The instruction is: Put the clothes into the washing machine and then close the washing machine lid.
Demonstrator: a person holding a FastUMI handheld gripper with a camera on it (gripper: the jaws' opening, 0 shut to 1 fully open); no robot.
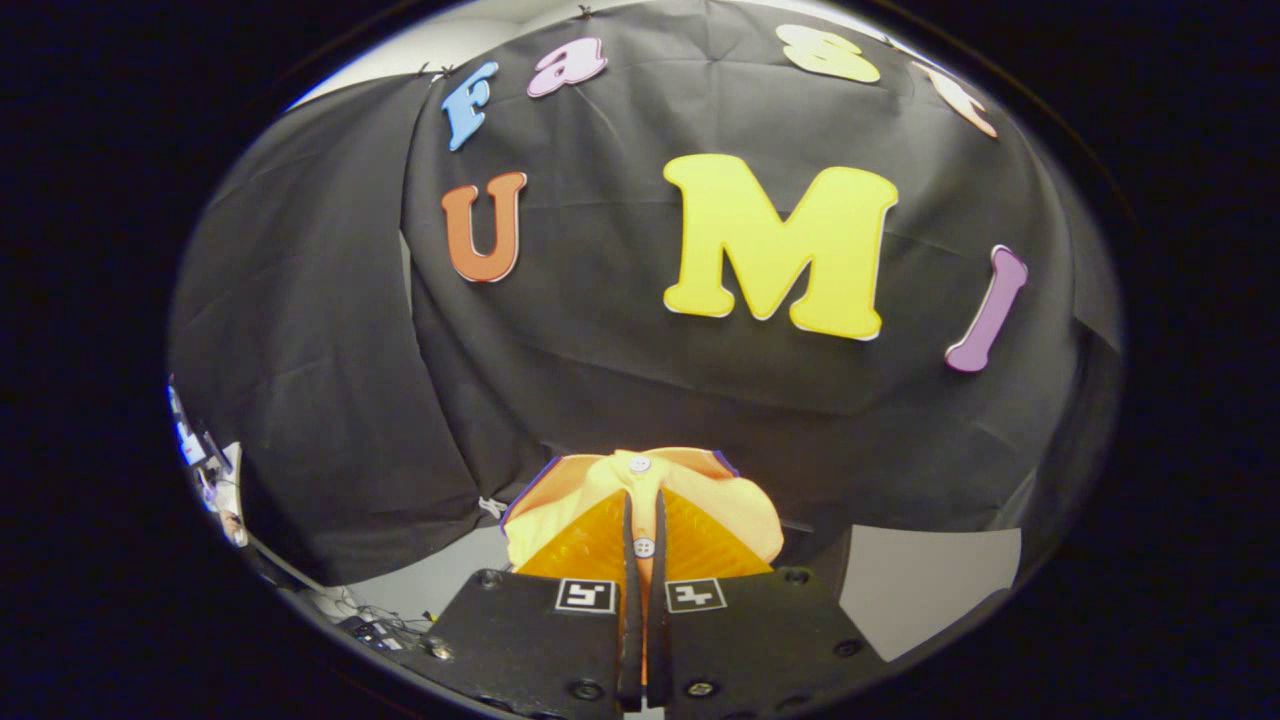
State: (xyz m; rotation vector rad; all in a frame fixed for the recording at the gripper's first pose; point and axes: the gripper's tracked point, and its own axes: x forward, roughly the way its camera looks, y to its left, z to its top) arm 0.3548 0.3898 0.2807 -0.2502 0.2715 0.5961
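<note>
Tool (644, 520) state first: we find its two black fingers (630, 560) drawn almost together, with only a narrow slit left between them, and both pressing on a fold of the orange garment (700, 500) — the grip is clenched on the cloth.

We note the following on the garment. It is a small yellow-orange piece with white buttons; one button (644, 547) sits in the slit between the fingers, a second (639, 463) lies higher up on the placket, just beyond the fingertips. A thin purple edging shows along the top of the fabric on both sides. The cloth bulges out to either side of the fingers and rises ahead of them, held up in front of the black cloth wall (600, 330) of the booth.

On the tool body, we record two square black-and-white markers (586, 595), one on each finger base, and several screws in the black plates beneath.

Surroundings — a pale surface (930, 580) shows below and to the right of the tool, with another pale patch to the left beneath the cloth wall. Loose cables and small devices (365, 625) lie at the lower left; we cannot identify them further.
</note>
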